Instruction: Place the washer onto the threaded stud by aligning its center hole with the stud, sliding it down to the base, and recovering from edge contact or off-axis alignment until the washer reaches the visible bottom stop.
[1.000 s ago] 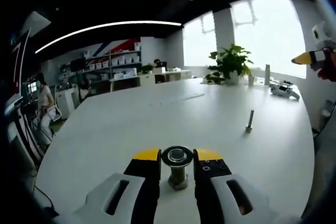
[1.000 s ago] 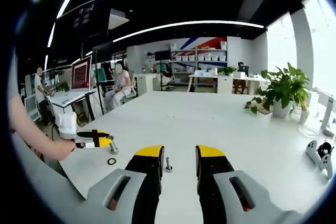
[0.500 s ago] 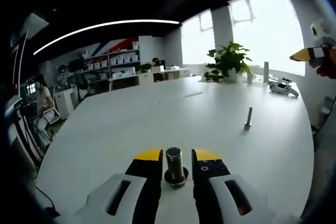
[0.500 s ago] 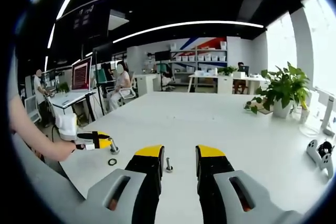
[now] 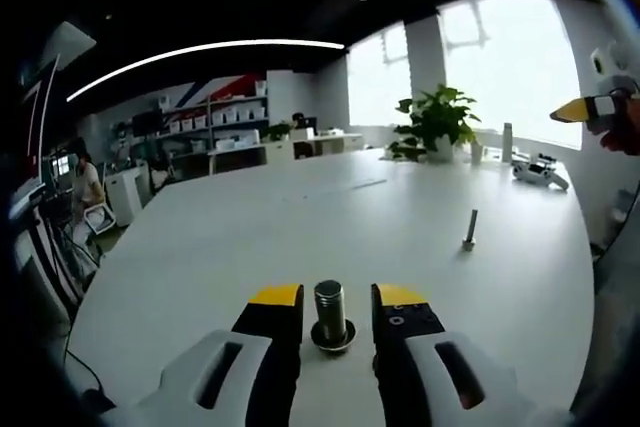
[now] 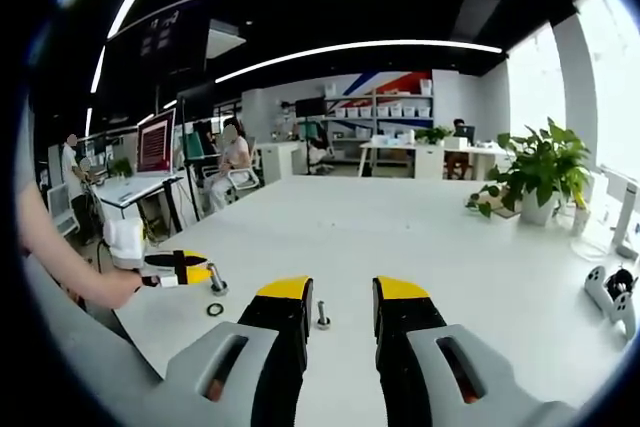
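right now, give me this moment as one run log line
washer: at base of stud | left tongs: open, straddling stud | right tongs: open, second bolt between jaws | loose washer: on table

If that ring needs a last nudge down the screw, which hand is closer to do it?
Left. The left gripper has its open jaws on either side of the stud, with the washer at its foot. The right gripper is open around another bolt further along the table.
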A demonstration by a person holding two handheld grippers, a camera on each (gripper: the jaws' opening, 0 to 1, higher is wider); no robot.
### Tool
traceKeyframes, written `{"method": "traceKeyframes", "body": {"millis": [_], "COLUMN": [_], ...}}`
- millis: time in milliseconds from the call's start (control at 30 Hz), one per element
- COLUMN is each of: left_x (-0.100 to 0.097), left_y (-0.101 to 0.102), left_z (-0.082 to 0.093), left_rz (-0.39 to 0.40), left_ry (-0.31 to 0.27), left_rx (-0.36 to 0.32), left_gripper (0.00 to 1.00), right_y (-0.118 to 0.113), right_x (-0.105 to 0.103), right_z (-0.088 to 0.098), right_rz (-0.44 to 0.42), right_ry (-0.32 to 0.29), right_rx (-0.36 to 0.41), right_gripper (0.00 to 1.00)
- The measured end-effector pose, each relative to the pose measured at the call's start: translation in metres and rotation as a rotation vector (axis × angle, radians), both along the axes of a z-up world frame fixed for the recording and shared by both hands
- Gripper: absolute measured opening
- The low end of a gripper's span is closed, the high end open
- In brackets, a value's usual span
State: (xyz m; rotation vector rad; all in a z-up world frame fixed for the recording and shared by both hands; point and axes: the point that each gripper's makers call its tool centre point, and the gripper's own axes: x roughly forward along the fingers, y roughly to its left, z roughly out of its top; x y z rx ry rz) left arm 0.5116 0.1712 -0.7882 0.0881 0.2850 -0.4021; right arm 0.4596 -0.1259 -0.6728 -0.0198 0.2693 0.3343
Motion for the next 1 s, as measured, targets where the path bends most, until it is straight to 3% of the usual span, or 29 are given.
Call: {"method": "traceKeyframes", "body": {"millis": [300,1000], "left_x": [-0.015,-0.036], "left_y": [0.006,-0.012], "left_z": [-0.004,-0.033], "left_rz": [-0.011,-0.102], "left_ry": [0.012,0.077], "left_rx": [-0.003,0.042], "left_gripper": [0.31,0.31], "right_y": [-0.001,0.001], "right_x": [0.001,0.0], "right_z": [0.001,0.001], "right_rz": [0.0,0.009], "right_ry": [-0.004,-0.004], "right_rx": [0.003,0.004], "right_gripper": [0.26,0.26]}}
